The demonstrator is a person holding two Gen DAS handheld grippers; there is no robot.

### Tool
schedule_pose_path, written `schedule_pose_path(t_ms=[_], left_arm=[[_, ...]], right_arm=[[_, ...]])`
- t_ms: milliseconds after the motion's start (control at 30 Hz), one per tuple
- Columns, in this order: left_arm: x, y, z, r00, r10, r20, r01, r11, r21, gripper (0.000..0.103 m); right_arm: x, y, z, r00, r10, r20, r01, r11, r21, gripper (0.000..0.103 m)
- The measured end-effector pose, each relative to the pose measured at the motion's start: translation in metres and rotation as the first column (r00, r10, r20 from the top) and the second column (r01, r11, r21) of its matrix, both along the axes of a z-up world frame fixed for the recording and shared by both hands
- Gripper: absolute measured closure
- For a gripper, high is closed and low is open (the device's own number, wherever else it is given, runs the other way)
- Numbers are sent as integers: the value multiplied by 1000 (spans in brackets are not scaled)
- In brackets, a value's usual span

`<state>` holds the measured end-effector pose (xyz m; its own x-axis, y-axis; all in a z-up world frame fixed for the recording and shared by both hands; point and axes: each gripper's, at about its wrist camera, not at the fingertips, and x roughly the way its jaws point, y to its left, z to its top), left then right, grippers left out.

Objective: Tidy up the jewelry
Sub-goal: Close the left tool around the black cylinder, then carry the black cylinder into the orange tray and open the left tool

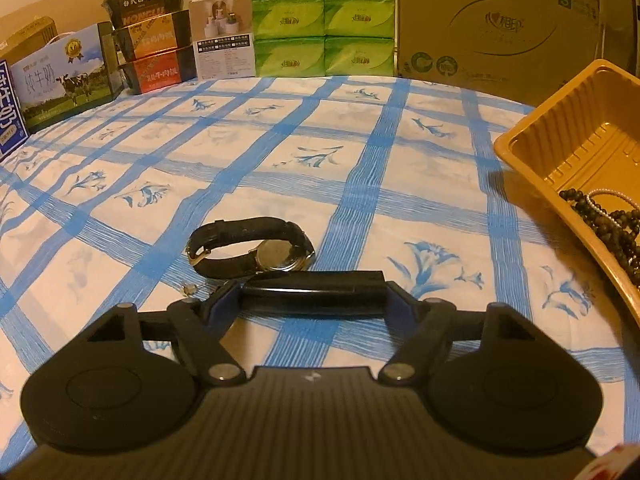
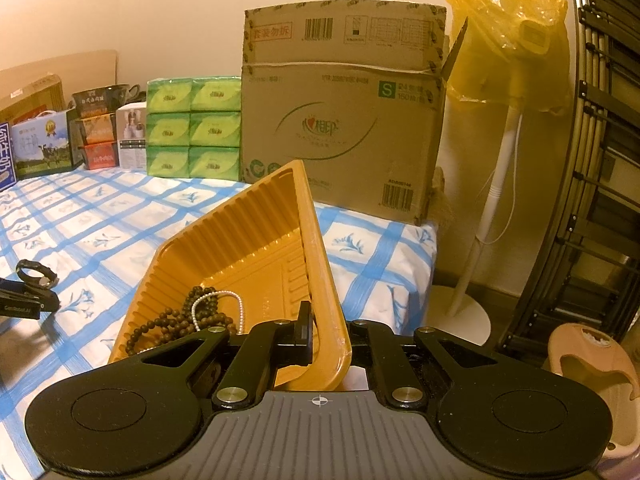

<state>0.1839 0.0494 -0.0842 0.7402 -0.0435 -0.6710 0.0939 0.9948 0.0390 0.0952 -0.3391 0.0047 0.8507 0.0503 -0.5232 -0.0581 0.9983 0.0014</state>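
A black, bar-shaped object (image 1: 314,289) lies flat on the surface (image 1: 360,152), and the left tongs (image 1: 314,294) bracket it end to end, one fingertip at each end. The fingertips appear to touch the ends, so I take it as gripped, though what the bar is, a clip or a narrow case, I cannot tell. Just beyond it lies a wristwatch (image 1: 250,252) with a black strap, resting on its side with the back of its case towards the camera. A tiny metallic piece (image 1: 188,289), perhaps an earring or stud, sits just beside the left fingertip; it is too small to identify.

Off to the right stands the yellow tray (image 1: 560,148), plainly the collecting place. It already holds a coil of dark brown beads (image 2: 176,320) and a thin string of pearls (image 2: 218,306) lying across them. The right tongs (image 2: 320,340) are closed tight on the tray's near rim, and the tray tilts up from the surface in that grip.

By my judgement the task is roughly half done: two strands are in the tray, while the black bar, the watch and the small metallic piece are left out on the checked cloth. The bar looks to be the item in hand; it has not yet left the surface, and the watch and the tiny piece follow it.
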Motion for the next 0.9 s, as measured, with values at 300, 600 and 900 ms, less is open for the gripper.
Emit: schedule_pose_path(t_ms=[300, 600, 900], left_arm=[[-28, -5, 13, 1000, -9, 14, 10, 1000, -28, 29], [-59, -28, 33, 999, -43, 28, 45, 997, -57, 29], [-72, -73, 55, 985, -162, 62, 169, 977, -127, 29]], right_arm=[[1, 4, 2, 1000, 1, 0, -1, 1000, -1, 95], [0, 6, 3, 1000, 3, 2, -3, 1000, -3, 95], [0, 9, 8, 1000, 10, 5, -10, 1000, -1, 95]])
